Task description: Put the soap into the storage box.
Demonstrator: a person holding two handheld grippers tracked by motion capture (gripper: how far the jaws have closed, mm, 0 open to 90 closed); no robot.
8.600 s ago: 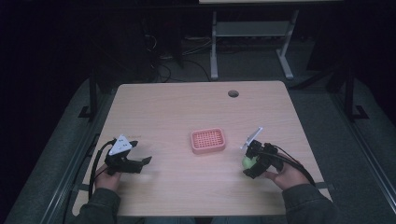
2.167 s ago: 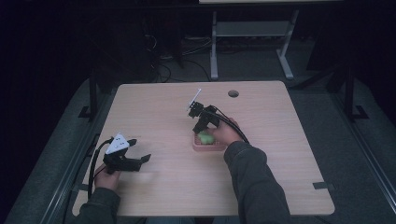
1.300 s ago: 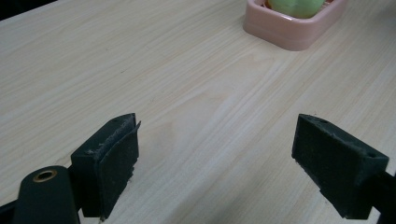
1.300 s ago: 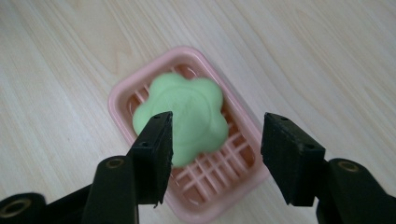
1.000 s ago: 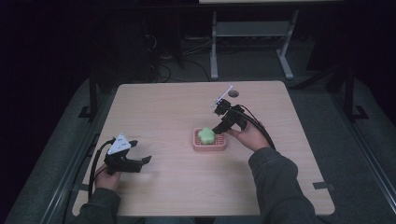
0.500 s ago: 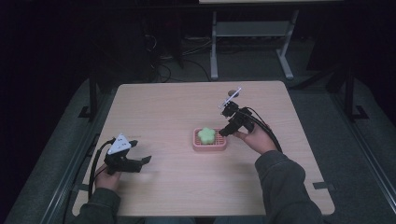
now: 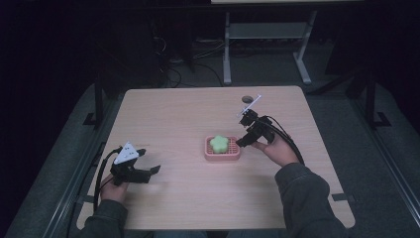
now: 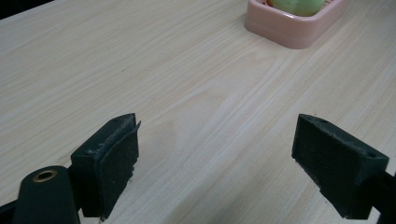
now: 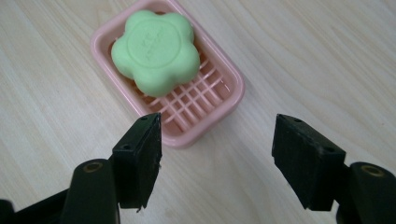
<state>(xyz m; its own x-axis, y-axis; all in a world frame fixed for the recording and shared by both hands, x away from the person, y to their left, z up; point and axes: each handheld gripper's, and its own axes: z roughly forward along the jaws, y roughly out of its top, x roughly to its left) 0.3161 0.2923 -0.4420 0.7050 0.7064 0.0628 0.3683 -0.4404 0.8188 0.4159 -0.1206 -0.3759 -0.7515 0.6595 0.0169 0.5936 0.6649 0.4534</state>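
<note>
The green soap (image 9: 155, 51) now lies in the pink dish (image 9: 219, 109), right hand-held gripper (image 9: 217, 154) released.

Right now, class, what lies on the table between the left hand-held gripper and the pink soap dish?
Nothing: the high view shows bare wooden table between the left hand-held gripper and the pink soap dish.

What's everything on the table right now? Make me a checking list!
Surface: pale wooden table, with a round hole near its far edge.
Job's things: green flower-shaped soap lies in the pink soap dish.
Clutter: nothing seen.
Grippers: right gripper open, just beside the dish, jaws have just been opening, nothing between them; left gripper open, empty, apart from the dish.
Cables: black cable trails from the right gripper.
Surroundings: dark floor, grey metal frame beyond the table.
</note>
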